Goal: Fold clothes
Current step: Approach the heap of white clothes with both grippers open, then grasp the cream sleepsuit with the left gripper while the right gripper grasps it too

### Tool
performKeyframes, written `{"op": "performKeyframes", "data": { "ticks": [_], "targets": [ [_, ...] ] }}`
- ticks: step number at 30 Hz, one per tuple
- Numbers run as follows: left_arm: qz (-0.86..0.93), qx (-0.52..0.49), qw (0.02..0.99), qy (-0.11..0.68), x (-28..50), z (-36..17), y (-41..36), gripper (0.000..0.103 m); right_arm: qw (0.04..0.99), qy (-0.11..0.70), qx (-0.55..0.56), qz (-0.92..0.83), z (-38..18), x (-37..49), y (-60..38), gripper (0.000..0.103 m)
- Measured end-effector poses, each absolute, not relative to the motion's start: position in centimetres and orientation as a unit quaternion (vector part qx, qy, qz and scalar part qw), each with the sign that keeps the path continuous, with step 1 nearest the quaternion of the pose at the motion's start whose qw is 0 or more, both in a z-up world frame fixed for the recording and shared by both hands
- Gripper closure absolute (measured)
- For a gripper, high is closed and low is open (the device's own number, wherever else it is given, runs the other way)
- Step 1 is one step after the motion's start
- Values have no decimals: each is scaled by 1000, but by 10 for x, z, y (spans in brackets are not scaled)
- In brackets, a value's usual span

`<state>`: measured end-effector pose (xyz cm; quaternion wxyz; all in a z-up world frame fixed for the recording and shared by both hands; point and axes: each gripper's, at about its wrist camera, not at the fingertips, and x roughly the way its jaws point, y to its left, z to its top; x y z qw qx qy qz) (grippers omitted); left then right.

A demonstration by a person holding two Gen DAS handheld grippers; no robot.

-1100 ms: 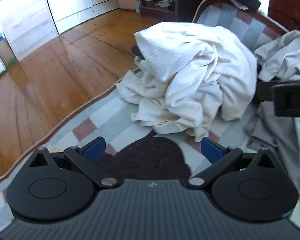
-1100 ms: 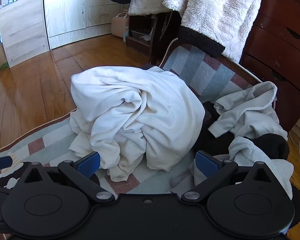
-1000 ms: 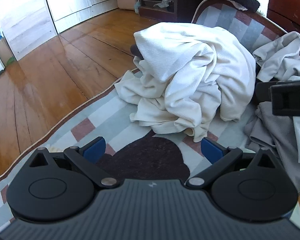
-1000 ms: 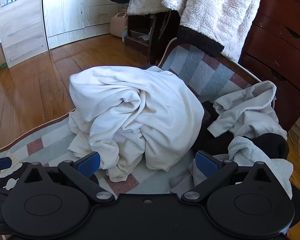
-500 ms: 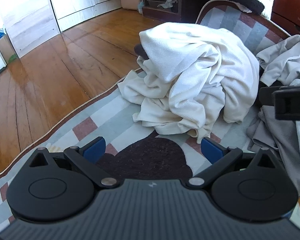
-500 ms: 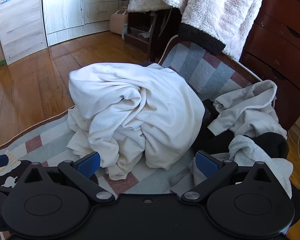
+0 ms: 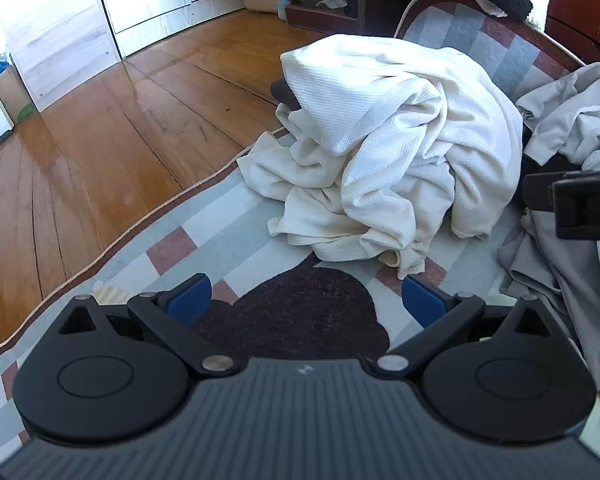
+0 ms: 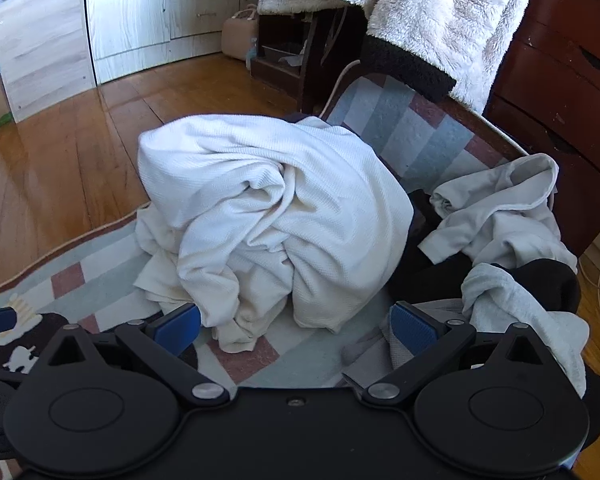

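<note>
A crumpled white waffle-knit garment [image 7: 396, 152] lies heaped on a checked rug [image 7: 220, 236]; it also shows in the right wrist view [image 8: 268, 220]. My left gripper [image 7: 306, 300] is open and empty, low over the rug just short of the heap. My right gripper [image 8: 296, 326] is open and empty, its blue pads near the heap's front edge. The right gripper's body shows at the right edge of the left wrist view [image 7: 580, 204]. A light grey garment [image 8: 496, 216] and dark clothes [image 8: 548, 280] lie to the right of the heap.
Wooden floor [image 7: 100, 140] lies to the left of the rug. Pale cabinets [image 8: 132, 16] stand at the back. A fluffy cream coat [image 8: 440, 12] hangs over a dark red dresser [image 8: 572, 80]. A grey garment [image 7: 552, 264] lies at the right.
Both grippers have drifted slightly; the heap shifts a little in view. Jaws stay open and the clothes have not moved.
</note>
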<state>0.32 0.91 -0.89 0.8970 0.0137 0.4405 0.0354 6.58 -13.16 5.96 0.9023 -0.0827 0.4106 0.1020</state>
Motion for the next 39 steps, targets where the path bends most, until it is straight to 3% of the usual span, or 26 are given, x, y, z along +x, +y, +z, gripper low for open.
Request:
{"op": "performKeyframes", "data": {
  "ticks": [26, 33, 39],
  "targets": [
    [47, -19, 891, 452, 5, -16, 18, 0, 889, 439, -80, 108, 45, 73, -130, 0],
    [50, -33, 893, 446, 6, -13, 22, 0, 873, 467, -18, 139, 31, 87, -140, 0],
    [92, -17, 916, 389, 12, -16, 21, 0, 872, 464, -2, 157, 14, 108, -154, 1]
  ]
}}
